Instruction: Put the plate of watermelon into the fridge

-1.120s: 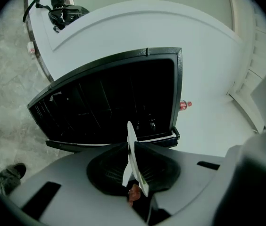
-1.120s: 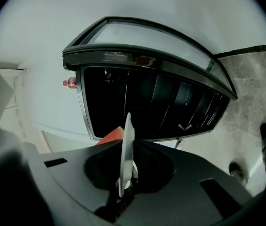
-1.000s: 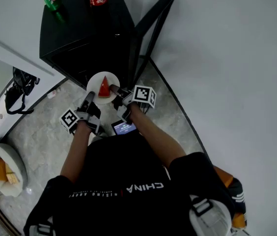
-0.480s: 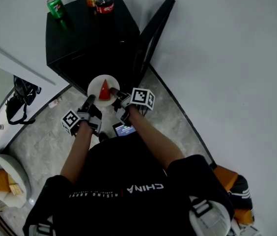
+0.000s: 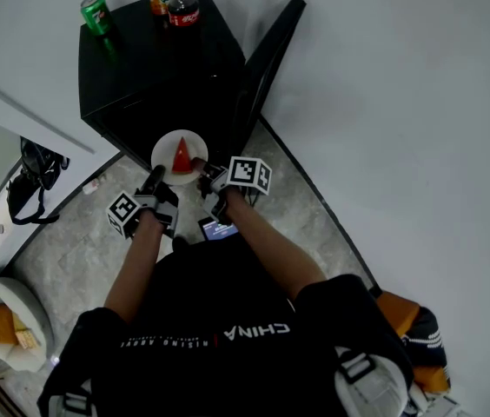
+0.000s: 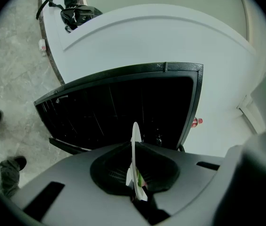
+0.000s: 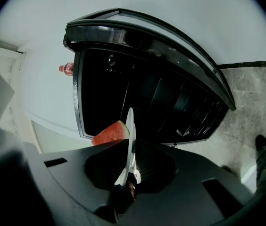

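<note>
Plate of watermelon (image 5: pixel 165 148) pinched at its near rim from both sides, left gripper (image 5: pixel 155 177) and right gripper (image 5: pixel 201 167) each clamped on the edge to keep it level, just short of the open fridge (image 5: pixel 158 68), door (image 5: pixel 267 59) swung aside to the right

L gripper (image 5: pixel 155 175), R gripper (image 5: pixel 201 167), both clamped

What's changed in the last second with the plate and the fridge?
The plate has edged slightly closer to the open fridge, carried by both grippers. Nothing was taken hold of or let go: the left gripper and right gripper stay shut on its rim, watermelon slice still on it.
</note>
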